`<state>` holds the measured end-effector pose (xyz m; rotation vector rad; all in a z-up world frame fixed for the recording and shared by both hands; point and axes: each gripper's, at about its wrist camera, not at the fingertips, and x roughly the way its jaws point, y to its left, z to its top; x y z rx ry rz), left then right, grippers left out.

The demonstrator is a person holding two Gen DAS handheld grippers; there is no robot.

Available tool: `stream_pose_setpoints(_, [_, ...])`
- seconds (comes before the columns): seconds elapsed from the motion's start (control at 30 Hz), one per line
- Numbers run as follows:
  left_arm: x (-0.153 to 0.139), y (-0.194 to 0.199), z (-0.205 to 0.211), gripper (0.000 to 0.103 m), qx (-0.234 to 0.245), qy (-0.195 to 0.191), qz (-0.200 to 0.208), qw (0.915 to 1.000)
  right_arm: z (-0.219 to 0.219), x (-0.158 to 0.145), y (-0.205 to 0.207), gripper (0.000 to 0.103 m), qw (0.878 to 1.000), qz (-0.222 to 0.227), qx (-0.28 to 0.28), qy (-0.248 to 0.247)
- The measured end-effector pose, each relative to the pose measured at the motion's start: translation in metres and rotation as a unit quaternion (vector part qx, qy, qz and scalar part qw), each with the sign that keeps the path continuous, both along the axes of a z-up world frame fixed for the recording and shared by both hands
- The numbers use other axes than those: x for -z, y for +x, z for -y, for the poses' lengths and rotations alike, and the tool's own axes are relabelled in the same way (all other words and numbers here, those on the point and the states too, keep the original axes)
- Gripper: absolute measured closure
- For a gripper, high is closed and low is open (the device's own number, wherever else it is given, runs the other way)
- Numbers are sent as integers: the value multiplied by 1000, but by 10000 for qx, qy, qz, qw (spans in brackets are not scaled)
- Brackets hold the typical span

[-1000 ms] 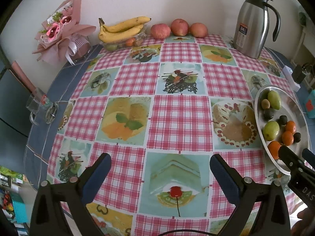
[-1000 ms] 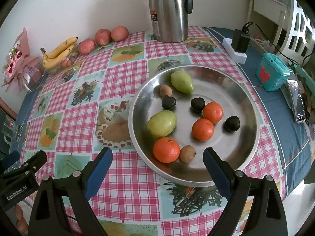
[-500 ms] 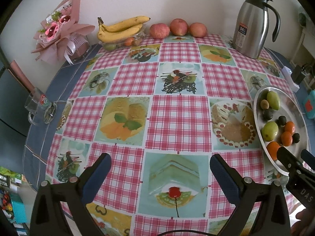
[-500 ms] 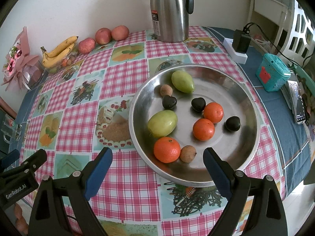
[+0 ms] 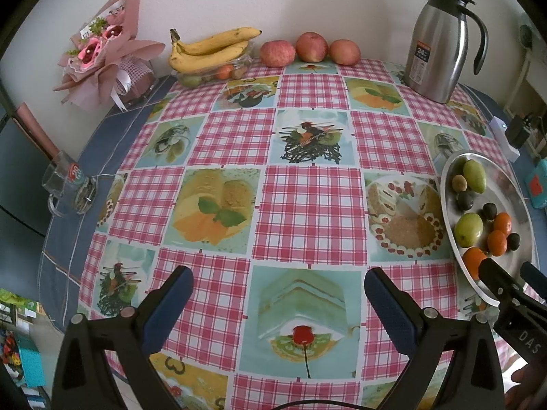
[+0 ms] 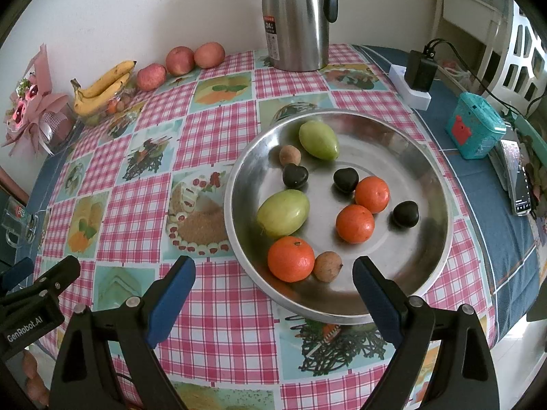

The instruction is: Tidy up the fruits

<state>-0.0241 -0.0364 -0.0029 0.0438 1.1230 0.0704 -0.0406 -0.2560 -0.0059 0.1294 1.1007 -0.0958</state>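
Note:
A round steel tray sits on the checked tablecloth and holds three oranges, two green fruits, dark heart-shaped fruits and two small brown fruits. My right gripper is open and empty, above the tray's near rim. My left gripper is open and empty over the table's near middle; the tray lies to its right. Bananas over a clear bowl of fruit and three apples line the far wall.
A steel thermos jug stands at the back. A pink bouquet and a glass mug sit at the left edge. A power strip with charger, a teal box and a phone lie right of the tray.
Both views have shifted very slightly; the left gripper has drawn back a little. Nothing on the table has moved and both grippers stay open.

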Motion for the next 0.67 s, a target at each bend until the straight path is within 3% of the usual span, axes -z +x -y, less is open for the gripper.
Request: stream_pose_setpoints(0.67, [-3, -1, -2, 1, -81, -47, 42, 9999, 1, 1, 1, 9, 10000, -48, -52, -5])
